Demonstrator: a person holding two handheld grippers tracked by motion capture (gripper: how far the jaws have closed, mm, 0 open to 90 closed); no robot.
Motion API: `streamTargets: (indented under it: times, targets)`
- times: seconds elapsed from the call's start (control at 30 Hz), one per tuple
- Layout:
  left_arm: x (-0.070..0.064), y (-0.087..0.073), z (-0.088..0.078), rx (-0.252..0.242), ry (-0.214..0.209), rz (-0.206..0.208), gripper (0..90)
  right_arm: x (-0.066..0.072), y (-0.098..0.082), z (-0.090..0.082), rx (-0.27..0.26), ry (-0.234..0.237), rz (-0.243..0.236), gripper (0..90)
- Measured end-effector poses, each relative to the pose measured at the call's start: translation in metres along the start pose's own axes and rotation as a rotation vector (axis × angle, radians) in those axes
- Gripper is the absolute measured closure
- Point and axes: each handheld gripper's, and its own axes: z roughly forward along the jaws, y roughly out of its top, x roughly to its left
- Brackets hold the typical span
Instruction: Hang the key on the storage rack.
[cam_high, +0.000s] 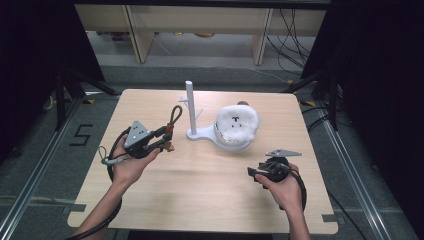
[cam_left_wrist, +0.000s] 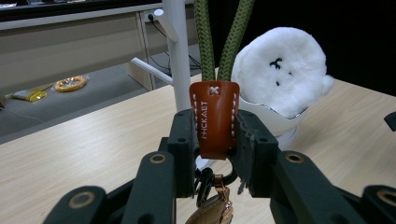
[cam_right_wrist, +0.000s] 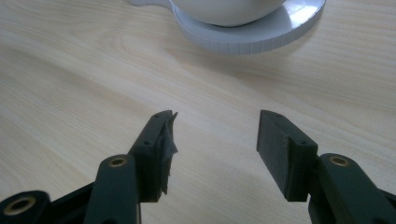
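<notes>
Tabletop (cam_high: 200, 180) — keychain (cam_left_wrist: 214, 119) between left gripper (cam_left_wrist: 212, 140)

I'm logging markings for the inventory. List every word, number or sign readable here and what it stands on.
"HICKAET" (first letters unclear): stamped lengthwise on the brown leather tab of the green rope keychain, clamped in the left gripper.
"5": taped in black on the floor left of the table.
No other text visible.
</notes>
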Motion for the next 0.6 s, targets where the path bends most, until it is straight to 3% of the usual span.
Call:
streamTargets:
  times: [0.2,0.27,0.3,0.33,0.37,0.43,0.47,0.57,0.6]
  targets:
    - [0.006,0.001,0.007,0.000,0.014,-0.012,68.9,0.000,0.000,0.000,-0.008,0.001,-0.006,47.1]
    - [0.007,0.001,0.010,-0.005,0.016,-0.017,68.9,0.001,0.000,-0.001,0.009,-0.007,0.014,47.1]
    - [0.008,0.002,0.010,0.004,0.019,-0.009,68.9,0.000,0.000,0.000,-0.002,-0.009,-0.004,47.1]
    - [0.009,0.002,0.011,0.005,0.023,-0.012,68.9,0.002,0.000,-0.001,0.020,-0.023,0.020,47.1]
    - [0.010,0.002,0.013,0.001,0.023,-0.013,68.9,0.002,0.000,-0.001,0.013,0.001,0.015,47.1]
    - [0.011,0.002,0.015,0.000,0.027,-0.017,68.9,0.003,0.000,-0.001,0.012,-0.001,0.014,47.0]
    - [0.015,0.003,0.017,-0.004,0.022,0.026,68.9,0.003,0.000,0.000,0.018,0.001,0.022,47.0]
    - [0.017,0.003,0.023,-0.006,0.028,0.016,68.9,0.003,0.000,-0.001,0.014,-0.006,0.016,47.0]
    - [0.018,0.002,0.024,-0.007,0.029,0.015,68.8,0.004,0.000,-0.002,0.025,-0.004,0.035,47.0]
